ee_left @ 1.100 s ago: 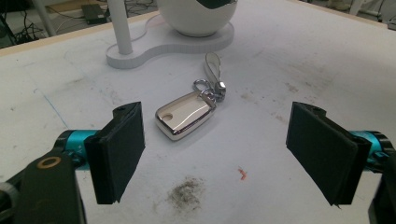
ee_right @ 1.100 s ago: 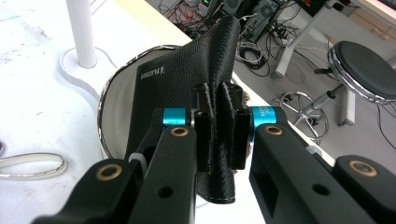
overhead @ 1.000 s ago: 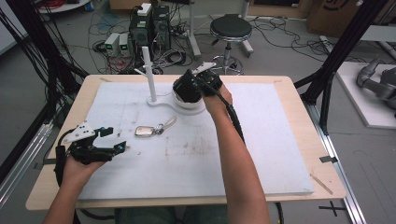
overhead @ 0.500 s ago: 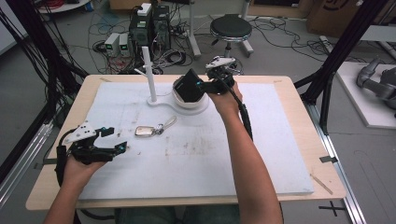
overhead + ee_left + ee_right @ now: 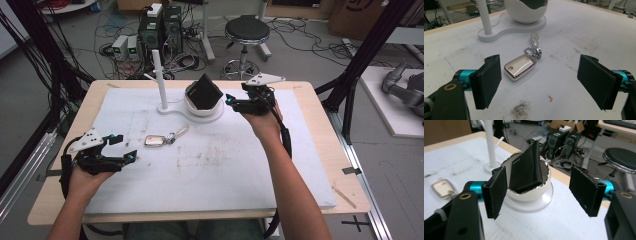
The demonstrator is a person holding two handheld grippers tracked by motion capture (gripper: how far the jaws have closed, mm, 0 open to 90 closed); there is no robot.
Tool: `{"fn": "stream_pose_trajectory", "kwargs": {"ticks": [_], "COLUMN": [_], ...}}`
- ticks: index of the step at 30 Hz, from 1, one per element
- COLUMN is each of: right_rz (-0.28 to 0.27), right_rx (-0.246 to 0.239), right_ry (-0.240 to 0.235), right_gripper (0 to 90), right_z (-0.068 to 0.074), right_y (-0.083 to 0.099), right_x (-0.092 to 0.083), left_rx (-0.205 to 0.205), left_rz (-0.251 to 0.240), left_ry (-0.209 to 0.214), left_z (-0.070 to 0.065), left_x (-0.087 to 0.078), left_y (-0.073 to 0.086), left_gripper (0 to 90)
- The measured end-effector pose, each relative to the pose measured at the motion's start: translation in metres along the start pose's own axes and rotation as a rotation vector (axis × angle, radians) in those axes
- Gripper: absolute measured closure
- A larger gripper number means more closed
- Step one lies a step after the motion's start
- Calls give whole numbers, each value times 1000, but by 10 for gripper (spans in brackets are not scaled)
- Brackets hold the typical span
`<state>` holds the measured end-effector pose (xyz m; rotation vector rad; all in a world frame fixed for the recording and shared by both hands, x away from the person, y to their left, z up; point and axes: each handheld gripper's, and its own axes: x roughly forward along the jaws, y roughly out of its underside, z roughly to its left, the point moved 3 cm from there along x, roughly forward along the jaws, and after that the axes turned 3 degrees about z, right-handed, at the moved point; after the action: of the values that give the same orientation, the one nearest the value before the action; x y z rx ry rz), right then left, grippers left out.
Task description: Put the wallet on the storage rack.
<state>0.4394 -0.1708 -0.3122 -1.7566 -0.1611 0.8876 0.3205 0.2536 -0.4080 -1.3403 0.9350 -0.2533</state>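
A black wallet point(image 5: 204, 91) point(image 5: 526, 168) stands on edge in a white bowl point(image 5: 202, 109) point(image 5: 530, 195) joined to a white stand with an upright post point(image 5: 159, 75) point(image 5: 489, 140). My right gripper point(image 5: 231, 101) point(image 5: 537, 192) hovers just right of the bowl; its jaws have just been opening and stand wide with nothing between them. A silver key fob with a strap point(image 5: 161, 138) point(image 5: 521, 66) lies flat on the white mat. My left gripper point(image 5: 125, 148) point(image 5: 540, 77) rests open at the mat's left, the fob a short way beyond its jaws.
The white mat point(image 5: 225, 165) covers most of the wooden table point(image 5: 345, 170). Behind the table stand a black stool point(image 5: 246, 30) and computer boxes point(image 5: 160, 22) among cables. Black frame legs point(image 5: 360, 65) rise at both sides.
My right gripper let go of the black wallet, leaving it in the bowl, opened, and drew back to the right. The left gripper and key fob stayed put.
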Motion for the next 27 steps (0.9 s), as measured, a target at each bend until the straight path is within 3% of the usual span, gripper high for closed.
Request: {"fn": "stream_pose_trajectory", "kwargs": {"ticks": [2,5,6,7,8,9,10,11,15,19,27], "right_rz": [-55,-60,-65,-65,-76,-76,-76,-76,-112,-111,-126], "right_rx": [3,12,25,25,42,42,59,59,96,108,132], "right_ry": [-11,-14,-16,-16,-13,-13,-12,-12,-6,3,6], "right_gripper": [309,304,291,291,283,283,262,262,222,217,194], "right_z": [-1,-2,-5,-5,-6,-6,-7,-7,-7,-10,-10], "right_y": [11,23,36,36,49,49,61,61,90,103,108], "right_x": [-17,-25,-31,-31,-36,-36,-41,-41,-56,-60,-60], "left_rx": [3,2,5,3,6,8,10,10,9,13,17], "left_rz": [12,10,10,9,8,10,13,13,15,17,1], "left_ry": [1,2,2,1,1,1,2,2,8,10,12], "left_z": [-1,-2,-2,-2,-2,-3,-3,-3,-4,-3,0], "left_x": [3,3,3,3,4,4,5,5,6,8,7], "left_y": [2,2,1,1,1,1,1,1,2,3,1], "left_gripper": [195,195,195,195,195,195,195,195,195,195,195]}}
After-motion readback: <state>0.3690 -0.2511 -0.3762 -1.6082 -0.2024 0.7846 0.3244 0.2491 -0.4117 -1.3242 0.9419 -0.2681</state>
